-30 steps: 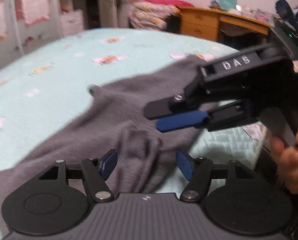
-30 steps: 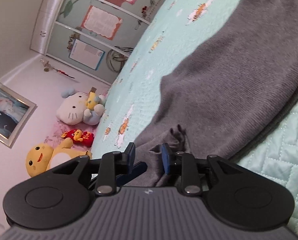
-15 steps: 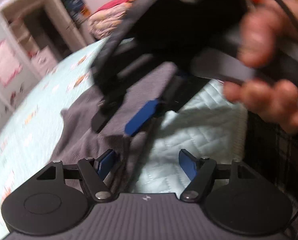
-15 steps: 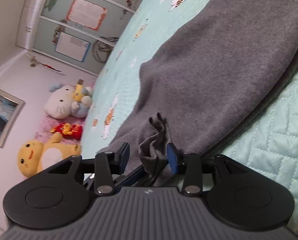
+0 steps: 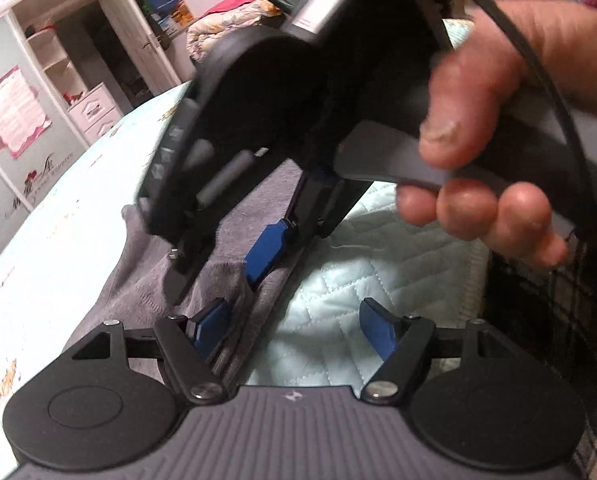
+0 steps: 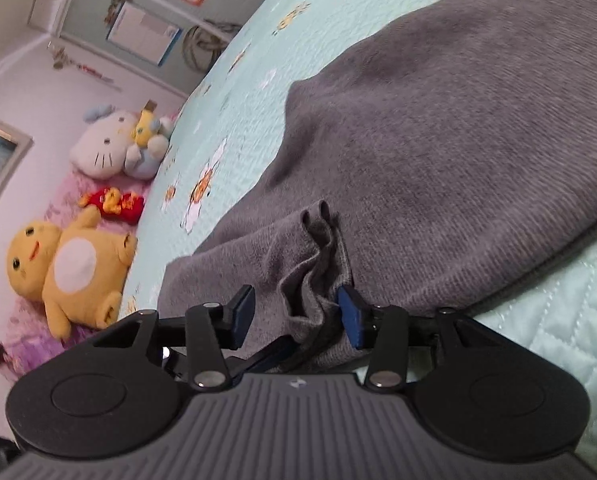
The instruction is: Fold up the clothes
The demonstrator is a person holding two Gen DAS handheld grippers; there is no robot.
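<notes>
Right gripper (image 6: pixel 296 318) stands half open, a bunched sweater (image 6: pixel 438 140) fold against its right pad; left gripper (image 5: pixel 294 326) gapes wide over the sweater's edge.

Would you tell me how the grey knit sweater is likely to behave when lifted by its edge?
The grey knit sweater will probably droop: its edge already bunches into soft folds. Its ribbed knit probably grips rather than slips.

The right gripper (image 6: pixel 294 316) fingers open wider around a bunched sweater (image 6: pixel 318 264) fold; the left gripper (image 5: pixel 294 328) now straddles the sweater's edge at 10 o'clock.
</notes>
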